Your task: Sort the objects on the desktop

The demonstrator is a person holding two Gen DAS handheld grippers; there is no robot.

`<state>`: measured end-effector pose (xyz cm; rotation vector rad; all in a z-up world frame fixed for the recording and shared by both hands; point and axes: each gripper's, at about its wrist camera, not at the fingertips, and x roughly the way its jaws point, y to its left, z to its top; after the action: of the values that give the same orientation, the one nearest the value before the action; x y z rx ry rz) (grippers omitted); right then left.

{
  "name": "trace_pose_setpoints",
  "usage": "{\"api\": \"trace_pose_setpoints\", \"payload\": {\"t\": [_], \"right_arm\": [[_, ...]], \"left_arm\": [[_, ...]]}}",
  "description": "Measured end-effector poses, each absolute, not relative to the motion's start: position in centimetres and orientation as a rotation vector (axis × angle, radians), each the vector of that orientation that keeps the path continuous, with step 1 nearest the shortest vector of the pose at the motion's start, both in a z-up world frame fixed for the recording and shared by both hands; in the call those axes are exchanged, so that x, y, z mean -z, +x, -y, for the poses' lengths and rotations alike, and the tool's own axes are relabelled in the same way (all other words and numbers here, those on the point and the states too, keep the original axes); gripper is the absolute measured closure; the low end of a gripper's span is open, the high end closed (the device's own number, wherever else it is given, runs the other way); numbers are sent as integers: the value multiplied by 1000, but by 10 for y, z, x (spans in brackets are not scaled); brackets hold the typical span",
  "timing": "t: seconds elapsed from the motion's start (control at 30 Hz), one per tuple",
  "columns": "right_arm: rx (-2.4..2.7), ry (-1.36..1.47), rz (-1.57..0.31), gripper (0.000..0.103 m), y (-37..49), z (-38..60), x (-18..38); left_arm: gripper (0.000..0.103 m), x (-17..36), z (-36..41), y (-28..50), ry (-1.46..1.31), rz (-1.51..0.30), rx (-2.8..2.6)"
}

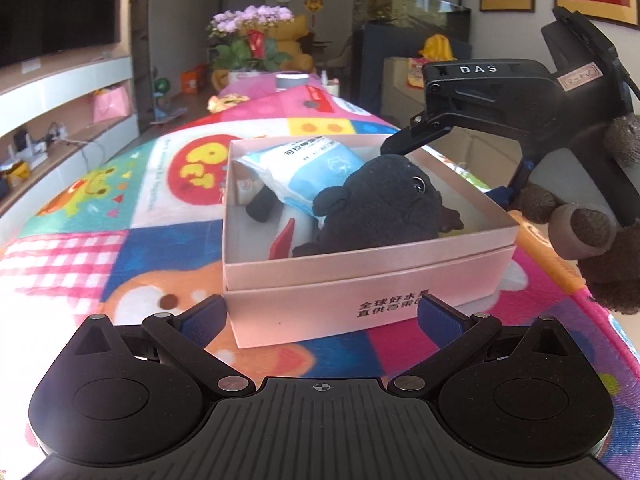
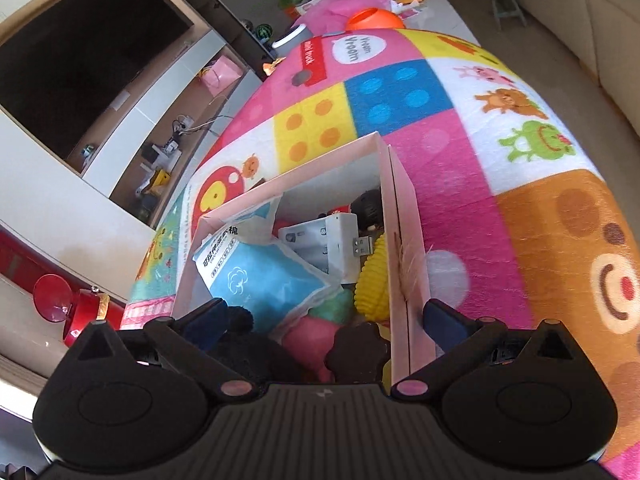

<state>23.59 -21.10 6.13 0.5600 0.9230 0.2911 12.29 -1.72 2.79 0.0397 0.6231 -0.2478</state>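
A pink box [image 1: 360, 276] stands on the colourful mat [image 1: 120, 208]. In it lie a black plush toy [image 1: 384, 200], a blue-and-white packet [image 1: 304, 168] and other small items. My left gripper [image 1: 320, 316] is open and empty, just in front of the box's near wall. My right gripper [image 1: 400, 144] hovers over the box's far right corner, above the plush. In the right wrist view the right gripper [image 2: 324, 320] is open, its fingers astride the box wall [image 2: 404, 240], over the plush [image 2: 248, 344], the packet [image 2: 264, 276], a white charger [image 2: 328, 240] and a yellow ridged toy [image 2: 374, 280].
A grey tape roll [image 1: 292, 80] and a flower pot [image 1: 252, 44] stand at the mat's far end. An orange bowl [image 2: 374, 19] lies beyond it. A TV cabinet with shelves [image 1: 60, 112] runs along the left. A sofa [image 2: 580, 20] is on the right.
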Motion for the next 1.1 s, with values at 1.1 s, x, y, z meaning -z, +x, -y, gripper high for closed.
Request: {"api": "trace_pose_setpoints", "payload": {"t": [1.1], "right_arm": [[-128, -38, -756, 0, 65, 128, -23]], "left_arm": [[0, -4, -8, 63, -4, -693, -76]]}}
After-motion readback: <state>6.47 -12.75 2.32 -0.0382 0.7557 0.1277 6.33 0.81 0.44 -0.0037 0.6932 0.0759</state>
